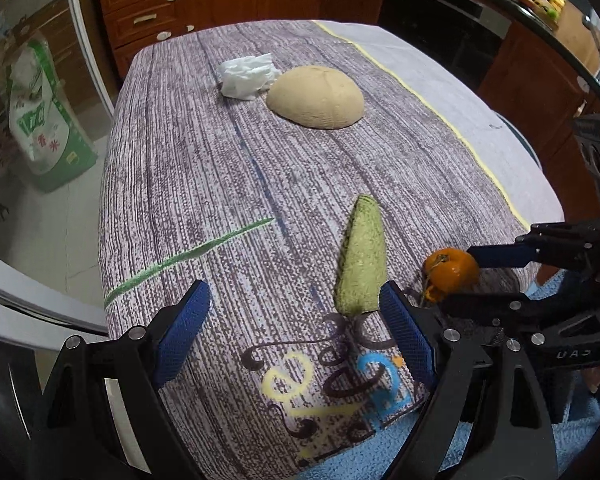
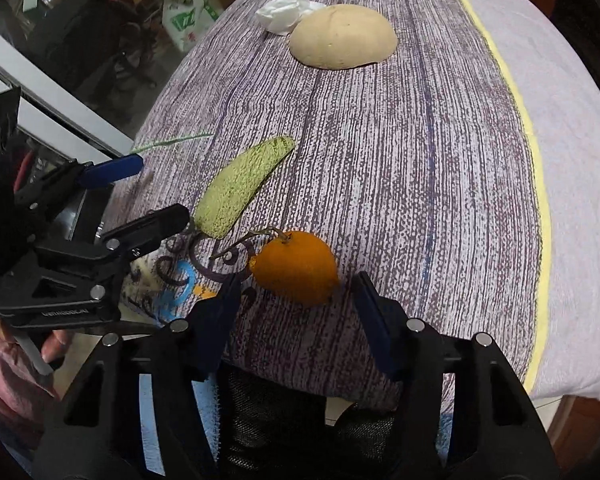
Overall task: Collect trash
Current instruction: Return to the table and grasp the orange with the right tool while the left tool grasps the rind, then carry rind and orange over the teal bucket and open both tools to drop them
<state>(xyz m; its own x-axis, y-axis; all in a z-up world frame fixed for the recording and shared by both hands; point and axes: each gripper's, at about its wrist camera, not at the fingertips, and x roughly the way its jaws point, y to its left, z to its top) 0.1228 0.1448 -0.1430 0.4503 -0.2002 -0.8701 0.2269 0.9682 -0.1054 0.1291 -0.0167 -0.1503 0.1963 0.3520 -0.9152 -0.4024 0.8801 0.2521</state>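
My right gripper [image 2: 296, 304] stands with its fingers spread around the orange peel with a dry stem [image 2: 296, 266], pads clear of it, near the front edge of the purple-streaked woven tablecloth [image 2: 420, 152]. My left gripper [image 1: 294, 316] is spread wide, its right finger beside the green speckled melon rind [image 1: 360, 256].

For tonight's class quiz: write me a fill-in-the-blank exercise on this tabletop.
1. The right tongs straddle the ____ peel.
2. The green rind lies beside one finger of the ____ tongs.
3. The crumpled tissue touches the ____ dome-shaped shell.

Missing words: orange; left; tan
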